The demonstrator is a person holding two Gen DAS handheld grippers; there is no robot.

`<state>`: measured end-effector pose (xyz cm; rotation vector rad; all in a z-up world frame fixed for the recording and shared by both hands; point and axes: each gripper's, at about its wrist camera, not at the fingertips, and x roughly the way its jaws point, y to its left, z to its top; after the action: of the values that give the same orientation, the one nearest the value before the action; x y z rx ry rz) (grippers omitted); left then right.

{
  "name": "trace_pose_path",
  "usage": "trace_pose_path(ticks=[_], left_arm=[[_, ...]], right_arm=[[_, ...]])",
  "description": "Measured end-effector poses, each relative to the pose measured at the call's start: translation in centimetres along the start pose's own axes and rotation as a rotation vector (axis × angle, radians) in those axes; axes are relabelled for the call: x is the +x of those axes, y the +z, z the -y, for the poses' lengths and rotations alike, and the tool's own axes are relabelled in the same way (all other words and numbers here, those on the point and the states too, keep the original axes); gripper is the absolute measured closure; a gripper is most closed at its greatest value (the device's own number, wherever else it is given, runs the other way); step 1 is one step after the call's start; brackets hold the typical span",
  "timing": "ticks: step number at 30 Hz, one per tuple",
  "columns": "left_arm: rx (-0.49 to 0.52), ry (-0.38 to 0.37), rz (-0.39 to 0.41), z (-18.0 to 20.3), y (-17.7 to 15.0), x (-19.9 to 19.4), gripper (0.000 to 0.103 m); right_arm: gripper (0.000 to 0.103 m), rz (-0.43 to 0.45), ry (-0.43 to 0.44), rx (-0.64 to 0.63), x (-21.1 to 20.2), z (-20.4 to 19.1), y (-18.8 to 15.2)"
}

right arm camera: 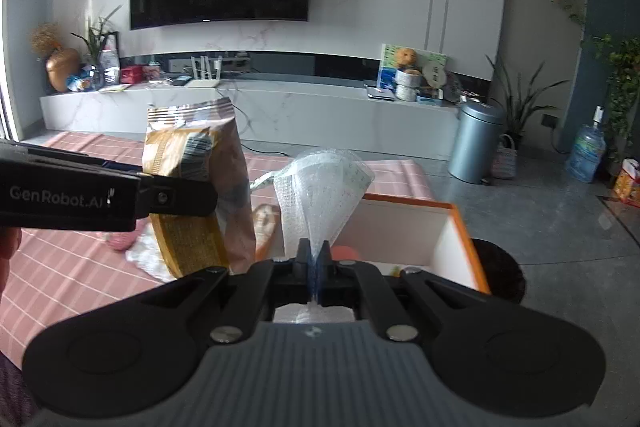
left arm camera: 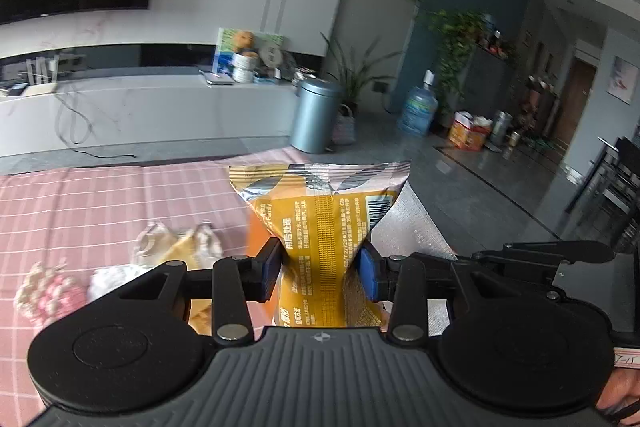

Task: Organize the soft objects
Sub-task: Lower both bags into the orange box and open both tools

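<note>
Both hands are loaded, so the task is judged mid-way. The left gripper (left arm camera: 320,269) is clamped on a yellow snack bag (left arm camera: 320,223), pinched at its waist between the blue fingers (left arm camera: 367,275) and held upright above the pink checked bench (left arm camera: 80,195). The right gripper (right arm camera: 315,259) is closed tight on a sheet of clear bubble wrap (right arm camera: 320,183), which fans out above the fingers, in front of the orange-rimmed white box (right arm camera: 404,227).

Nothing can be confirmed as already placed; the box interior is mostly hidden. Left to sort: a pink knitted item (left arm camera: 50,291), a white crumpled piece (left arm camera: 114,279) and a clear wrapped packet (left arm camera: 180,243), all lying on the bench.

Only the right wrist view shows the box, and the left gripper side-on with the bag. Only the left wrist view shows the loose items clearly and the bag's printed back.
</note>
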<state>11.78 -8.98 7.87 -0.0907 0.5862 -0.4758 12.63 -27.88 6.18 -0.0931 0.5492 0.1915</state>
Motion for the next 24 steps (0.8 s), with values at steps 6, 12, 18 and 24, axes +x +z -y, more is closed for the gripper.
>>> trace_pose_path(ticks=[6,12,18,24], left_arm=[[0.057,-0.04,-0.093,2.0,0.6,5.1,0.057],[0.174,-0.013,-0.171,3.9,0.4,9.0,0.059],[0.246,-0.004,-0.24,5.0,-0.2,12.3,0.061],[0.292,0.0,-0.318,5.0,-1.3,15.2,0.063]], right_arm=[[0.103,-0.054,-0.07,0.002,1.8,4.2,-0.5],[0.103,-0.115,-0.08,-0.005,4.6,6.0,-1.3],[0.103,-0.158,-0.071,0.0,7.3,6.9,-1.4],[0.103,-0.217,-0.076,-0.002,9.9,7.3,-2.0]])
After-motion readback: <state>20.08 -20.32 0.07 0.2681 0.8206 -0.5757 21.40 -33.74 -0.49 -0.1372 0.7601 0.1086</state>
